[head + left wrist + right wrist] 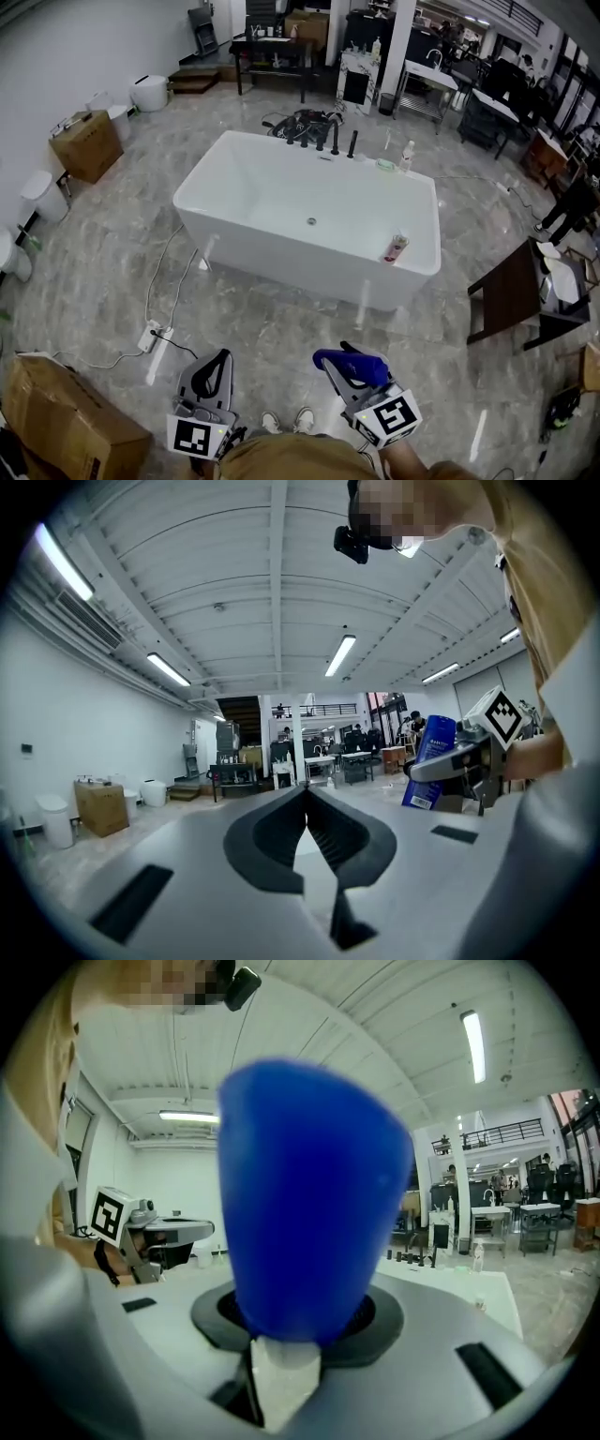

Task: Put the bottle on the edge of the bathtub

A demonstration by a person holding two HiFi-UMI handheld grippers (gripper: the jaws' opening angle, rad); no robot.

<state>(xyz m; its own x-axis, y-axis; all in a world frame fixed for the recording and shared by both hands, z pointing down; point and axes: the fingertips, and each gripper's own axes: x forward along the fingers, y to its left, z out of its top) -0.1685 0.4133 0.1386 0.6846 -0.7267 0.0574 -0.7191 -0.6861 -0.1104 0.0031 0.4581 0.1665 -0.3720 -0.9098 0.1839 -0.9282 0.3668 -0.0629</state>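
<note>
right gripper point(343, 371) pinches the blue bottle point(314, 1194); left gripper point(306, 797) fingers pressed together, empty; bathtub point(281, 153) well apart.

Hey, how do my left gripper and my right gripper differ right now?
The left gripper has its jaws closed tip to tip on nothing; the right gripper has its jaws apart, clamped on a blue bottle. The left gripper's view looks out clear over its jaws; the right gripper's is largely blocked by the blue bottle. Both are held low near the person, short of the white bathtub.
</note>
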